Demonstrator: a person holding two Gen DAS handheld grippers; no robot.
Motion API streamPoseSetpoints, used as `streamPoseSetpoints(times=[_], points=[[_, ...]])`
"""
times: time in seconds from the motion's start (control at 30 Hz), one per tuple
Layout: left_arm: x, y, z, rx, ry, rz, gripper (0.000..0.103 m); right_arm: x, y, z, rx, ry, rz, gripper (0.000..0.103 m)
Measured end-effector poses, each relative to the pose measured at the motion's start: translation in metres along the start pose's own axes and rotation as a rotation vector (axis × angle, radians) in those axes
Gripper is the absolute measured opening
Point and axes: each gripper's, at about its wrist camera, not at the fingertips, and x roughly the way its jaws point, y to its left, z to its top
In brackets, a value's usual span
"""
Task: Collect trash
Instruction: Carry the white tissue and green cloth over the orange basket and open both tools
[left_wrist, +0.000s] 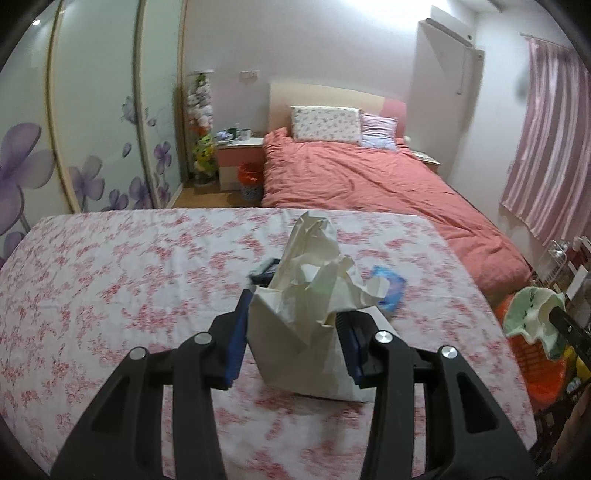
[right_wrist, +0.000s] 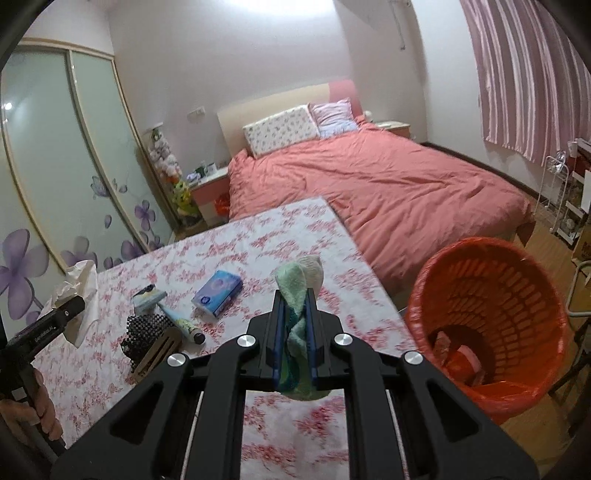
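Meanwhile, the left gripper clamps crumpled paper and the right gripper pinches a green rag, both apparently bound for the orange bin beside the table.

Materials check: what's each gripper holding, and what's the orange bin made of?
Left gripper: crumpled white paper, thin and matte, likely tissue; it keeps sharp creases. Right gripper: green and white cloth, looks like soft fuzzy terry, drooping limply. Orange bin: rigid moulded plastic lattice, slightly glossy, with what seems a thin film liner over the rim.
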Motion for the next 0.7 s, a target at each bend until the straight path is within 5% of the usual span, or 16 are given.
streamPoseSetpoints(times=[0.7], points=[[-0.02, -0.195, -0.023, 0.169, 0.024, -0.335, 0.043, -0.043, -0.108, 0.007, 0.116, -0.153, -0.128, 0.011]])
